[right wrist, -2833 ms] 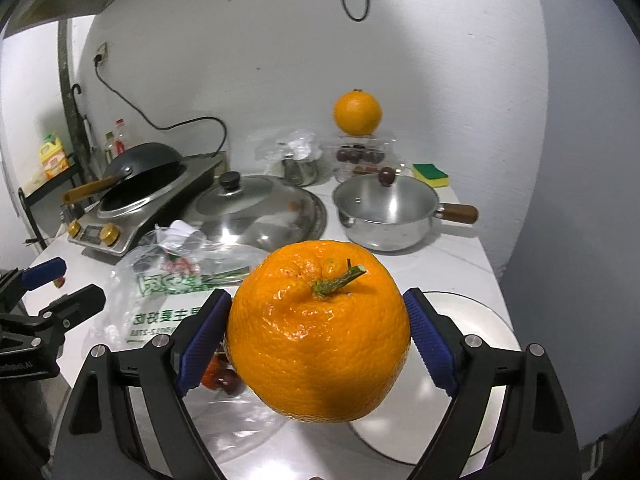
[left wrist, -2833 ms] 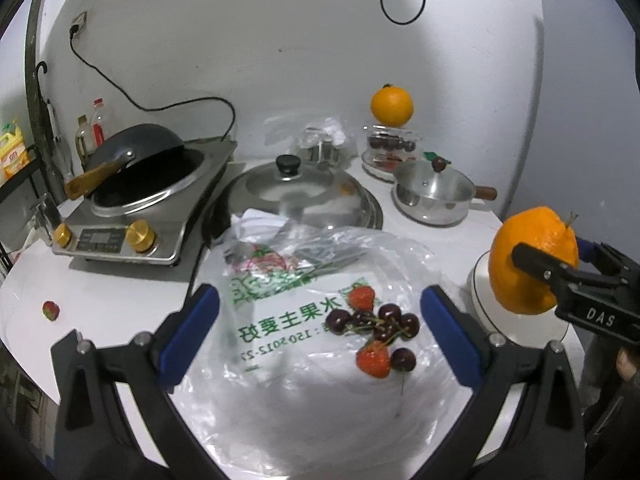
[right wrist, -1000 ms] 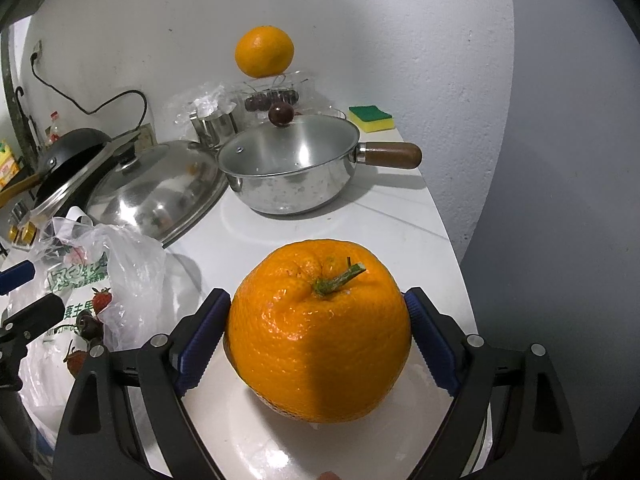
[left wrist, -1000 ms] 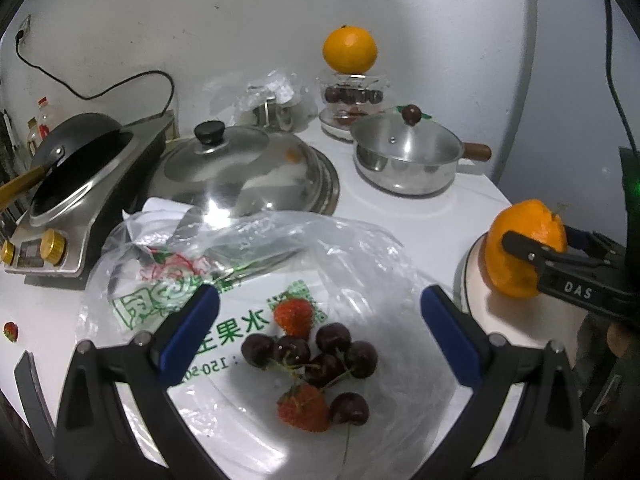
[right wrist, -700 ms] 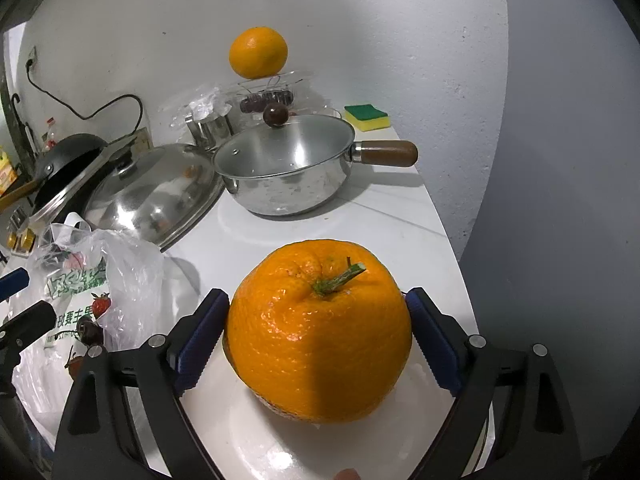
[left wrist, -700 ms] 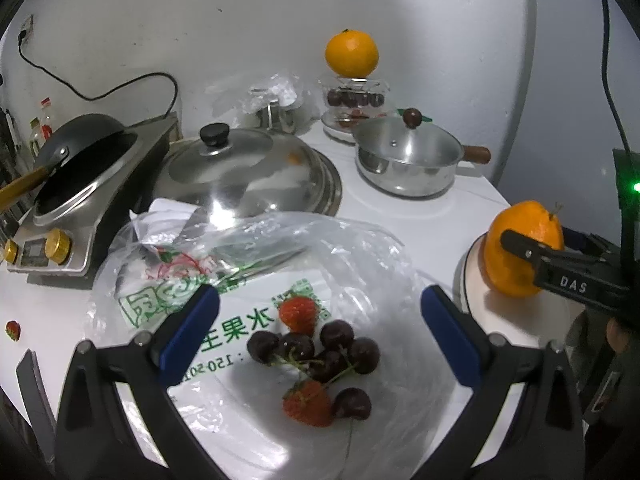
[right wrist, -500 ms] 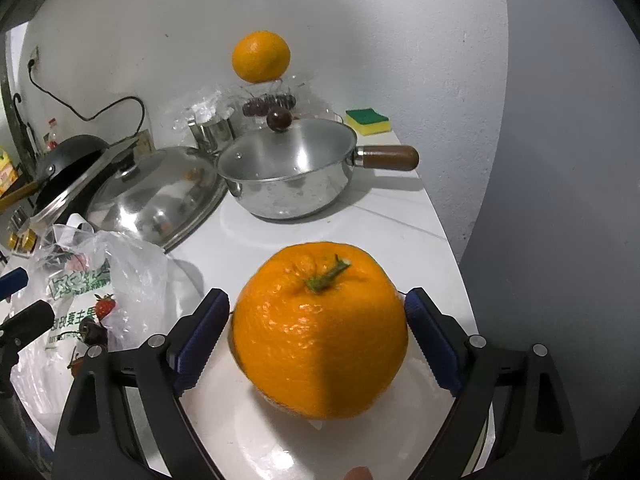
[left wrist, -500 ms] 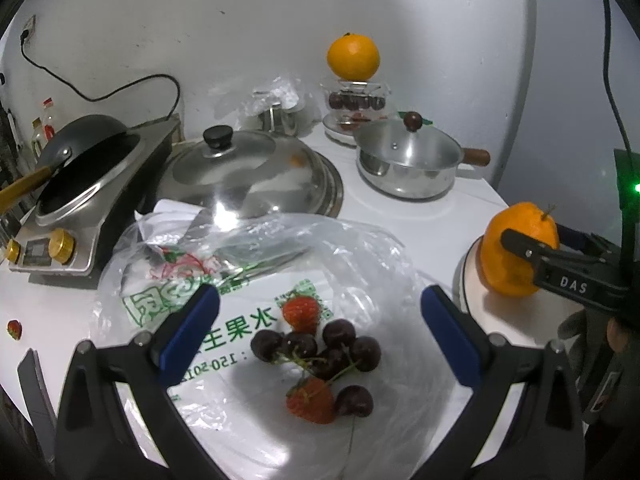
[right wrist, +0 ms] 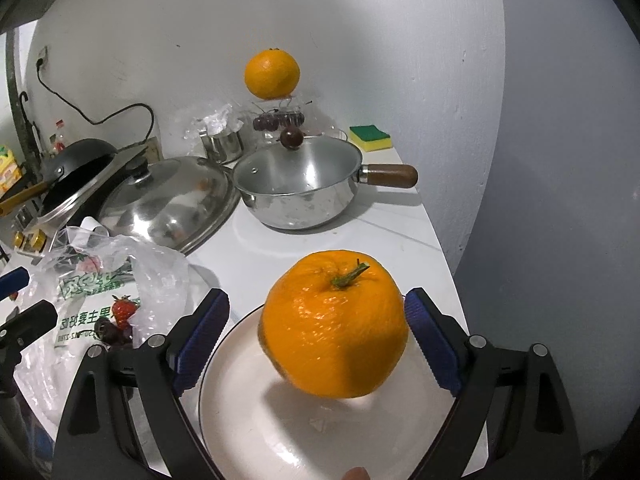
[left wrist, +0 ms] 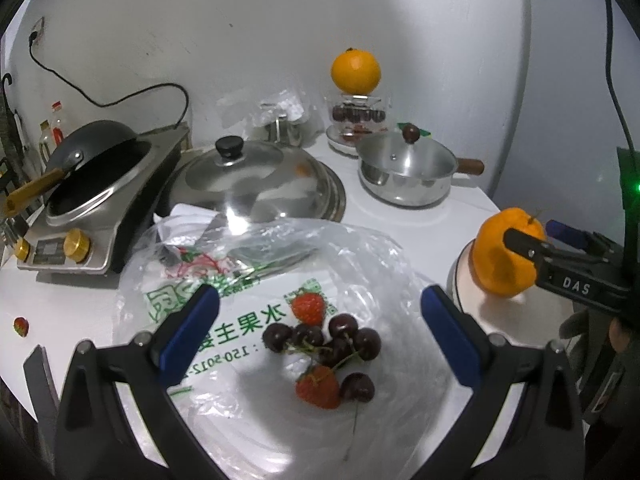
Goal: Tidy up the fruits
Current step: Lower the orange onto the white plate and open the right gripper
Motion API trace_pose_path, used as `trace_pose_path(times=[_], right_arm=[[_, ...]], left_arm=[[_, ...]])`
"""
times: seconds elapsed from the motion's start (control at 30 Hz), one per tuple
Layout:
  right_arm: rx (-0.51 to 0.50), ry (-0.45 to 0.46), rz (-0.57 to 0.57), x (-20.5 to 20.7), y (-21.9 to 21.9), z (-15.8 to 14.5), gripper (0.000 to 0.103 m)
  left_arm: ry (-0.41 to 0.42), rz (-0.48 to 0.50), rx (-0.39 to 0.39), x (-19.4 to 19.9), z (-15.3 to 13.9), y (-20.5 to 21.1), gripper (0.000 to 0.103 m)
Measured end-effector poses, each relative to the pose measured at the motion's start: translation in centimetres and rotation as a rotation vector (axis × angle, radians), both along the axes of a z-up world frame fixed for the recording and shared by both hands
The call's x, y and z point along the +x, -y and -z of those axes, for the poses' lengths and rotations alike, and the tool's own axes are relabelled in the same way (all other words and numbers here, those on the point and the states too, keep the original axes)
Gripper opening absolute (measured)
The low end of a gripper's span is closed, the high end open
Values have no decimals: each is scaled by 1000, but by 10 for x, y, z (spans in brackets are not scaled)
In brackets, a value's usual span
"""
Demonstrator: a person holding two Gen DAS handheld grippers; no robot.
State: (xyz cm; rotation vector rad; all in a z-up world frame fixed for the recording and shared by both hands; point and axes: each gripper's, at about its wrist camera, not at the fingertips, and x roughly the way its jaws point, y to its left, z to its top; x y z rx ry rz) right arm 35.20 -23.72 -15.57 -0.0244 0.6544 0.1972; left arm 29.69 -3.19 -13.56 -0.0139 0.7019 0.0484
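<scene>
Resting on the white plate [right wrist: 256, 432], the orange [right wrist: 334, 326] sits between the spread fingers of your right gripper [right wrist: 316, 336]; a gap shows at the left pad, while the right pad lies just beside the peel, contact uncertain. Peel is dimpled and glossy, green stem tilted rightward. Plate is round, glazed, dark-rimmed. Your left gripper [left wrist: 320, 328] hangs wide apart over the crinkled clear plastic bag [left wrist: 360, 264], holding nothing. On the bag lie dark, smooth cherries [left wrist: 332, 340] and two seeded red strawberries [left wrist: 318, 388], between the blue pads. Second orange [left wrist: 355, 71] stands on a clear container by the wall.
</scene>
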Motion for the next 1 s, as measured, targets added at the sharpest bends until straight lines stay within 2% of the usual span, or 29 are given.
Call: trace_pose_path(times=[0.6,1.0], right_arm=[[-24,57,-16,-40,-24,-27,91],[-49,76,-46,-59,-55,-34,92]], left_arm=[[59,-15,-20,-44,-19,-21,101],[78,-36,-38,-68,-22,-45,101]])
